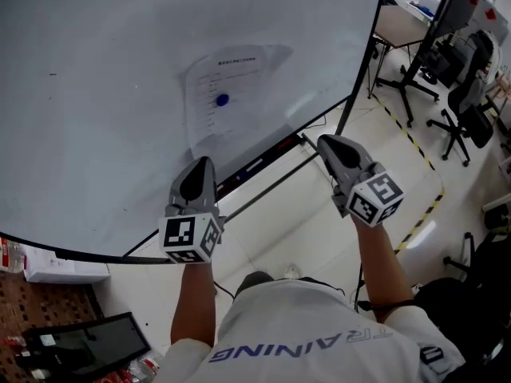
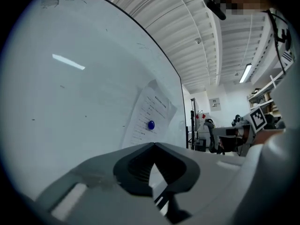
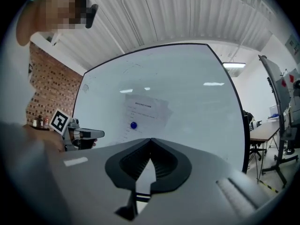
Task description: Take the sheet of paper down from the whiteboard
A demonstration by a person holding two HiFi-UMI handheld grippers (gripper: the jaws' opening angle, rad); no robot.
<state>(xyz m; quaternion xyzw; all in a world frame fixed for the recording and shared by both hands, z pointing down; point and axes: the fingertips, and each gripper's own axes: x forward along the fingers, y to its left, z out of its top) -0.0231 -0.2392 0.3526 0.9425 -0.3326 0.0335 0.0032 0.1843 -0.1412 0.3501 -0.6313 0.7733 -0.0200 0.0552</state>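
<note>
A printed sheet of paper [image 1: 224, 94] hangs on the whiteboard [image 1: 104, 110], pinned by a round blue magnet [image 1: 222, 100]. The same sheet [image 2: 150, 116] and magnet [image 2: 151, 124] show in the left gripper view, and the sheet [image 3: 143, 114] with its magnet [image 3: 133, 125] in the right gripper view. My left gripper [image 1: 203, 163] is shut and empty, below and left of the sheet, short of the board. My right gripper [image 1: 329, 144] is shut and empty too, to the sheet's lower right. In their own views the left gripper [image 2: 153, 145] and the right gripper [image 3: 150, 139] point level at the board.
The whiteboard's black stand and marker tray [image 1: 263, 162] run below the sheet. Office chairs [image 1: 471, 110] and a desk [image 1: 399, 26] stand at the right, yellow-black floor tape [image 1: 415, 146] between. A box [image 1: 60, 266] and a monitor [image 1: 88, 345] lie at the lower left.
</note>
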